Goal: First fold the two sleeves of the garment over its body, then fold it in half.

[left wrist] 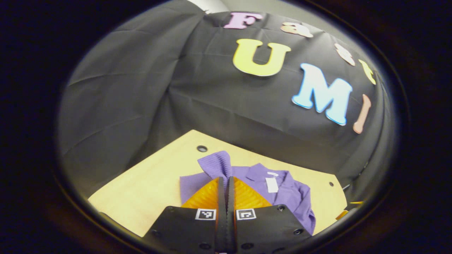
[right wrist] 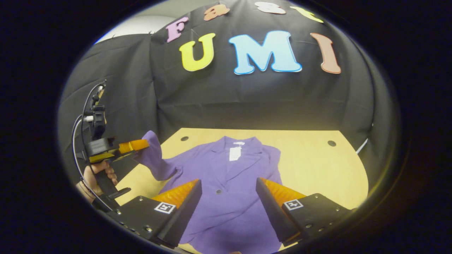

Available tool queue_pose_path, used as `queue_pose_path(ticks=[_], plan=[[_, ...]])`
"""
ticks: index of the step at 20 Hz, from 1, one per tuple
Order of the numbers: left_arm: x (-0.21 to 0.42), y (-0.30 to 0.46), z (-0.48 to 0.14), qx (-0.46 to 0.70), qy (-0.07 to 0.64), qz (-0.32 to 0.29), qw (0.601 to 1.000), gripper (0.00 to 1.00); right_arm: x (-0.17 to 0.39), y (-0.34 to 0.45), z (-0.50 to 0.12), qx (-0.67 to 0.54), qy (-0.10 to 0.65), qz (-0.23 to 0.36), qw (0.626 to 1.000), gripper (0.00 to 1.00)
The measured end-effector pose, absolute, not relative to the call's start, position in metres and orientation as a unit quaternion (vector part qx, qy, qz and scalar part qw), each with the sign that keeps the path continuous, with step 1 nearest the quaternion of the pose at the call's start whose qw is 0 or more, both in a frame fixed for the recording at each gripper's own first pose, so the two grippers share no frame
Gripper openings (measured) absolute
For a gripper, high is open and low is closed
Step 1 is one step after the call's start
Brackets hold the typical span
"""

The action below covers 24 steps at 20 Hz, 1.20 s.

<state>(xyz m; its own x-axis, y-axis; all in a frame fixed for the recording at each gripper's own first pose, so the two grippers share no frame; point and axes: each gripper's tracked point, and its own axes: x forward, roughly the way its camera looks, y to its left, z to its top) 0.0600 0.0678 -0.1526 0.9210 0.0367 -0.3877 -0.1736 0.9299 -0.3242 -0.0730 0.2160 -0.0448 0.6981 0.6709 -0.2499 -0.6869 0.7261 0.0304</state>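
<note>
Garment (right wrist: 226,183) sleeve (right wrist: 153,155) pinched aloft by left gripper (right wrist: 141,144); right gripper (right wrist: 229,197) spread above it.

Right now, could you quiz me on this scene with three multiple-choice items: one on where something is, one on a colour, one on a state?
1. Where does the garment lie?
A. on the wooden table
B. on the floor
C. on a hanger

2. What colour is the garment?
A. green
B. purple
C. white

3. What is the left gripper doing with the sleeve?
A. hanging open, far from it
B. pressing it flat on the table
C. pinching it, lifted off the table

Answers:
1. A, the body is spread on the tabletop in the right gripper view.
2. B, the cloth is purple in both views.
3. C, the left gripper's jaws are closed on the sleeve end, which is raised above the table, while the right gripper hangs open over the body.
</note>
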Motion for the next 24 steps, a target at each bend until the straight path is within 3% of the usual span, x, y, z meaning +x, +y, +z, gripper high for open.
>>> queue_pose_path(ticks=[13, 20, 21, 22, 24], plan=[[0.035, -0.156, -0.143, -0.104, 0.228, -0.166, 0.954, 0.06, -0.062, 0.151, -0.061, -0.001, 0.134, 0.317, 0.939, 0.95], [0.010, -0.197, -0.189, -0.087, 0.273, -0.177, 0.942, 0.07, -0.056, 0.127, -0.075, -0.004, 0.147, 0.313, 0.938, 0.95], [0.009, -0.197, -0.197, -0.084, 0.280, -0.171, 0.941, 0.07, -0.056, 0.125, -0.077, -0.010, 0.147, 0.317, 0.937, 1.00], [0.006, -0.200, -0.202, -0.080, 0.288, -0.172, 0.939, 0.07, -0.055, 0.123, -0.078, -0.018, 0.147, 0.322, 0.935, 0.95], [0.009, -0.203, -0.206, -0.072, 0.288, -0.171, 0.940, 0.10, -0.055, 0.119, -0.083, -0.039, 0.143, 0.328, 0.933, 0.95]])
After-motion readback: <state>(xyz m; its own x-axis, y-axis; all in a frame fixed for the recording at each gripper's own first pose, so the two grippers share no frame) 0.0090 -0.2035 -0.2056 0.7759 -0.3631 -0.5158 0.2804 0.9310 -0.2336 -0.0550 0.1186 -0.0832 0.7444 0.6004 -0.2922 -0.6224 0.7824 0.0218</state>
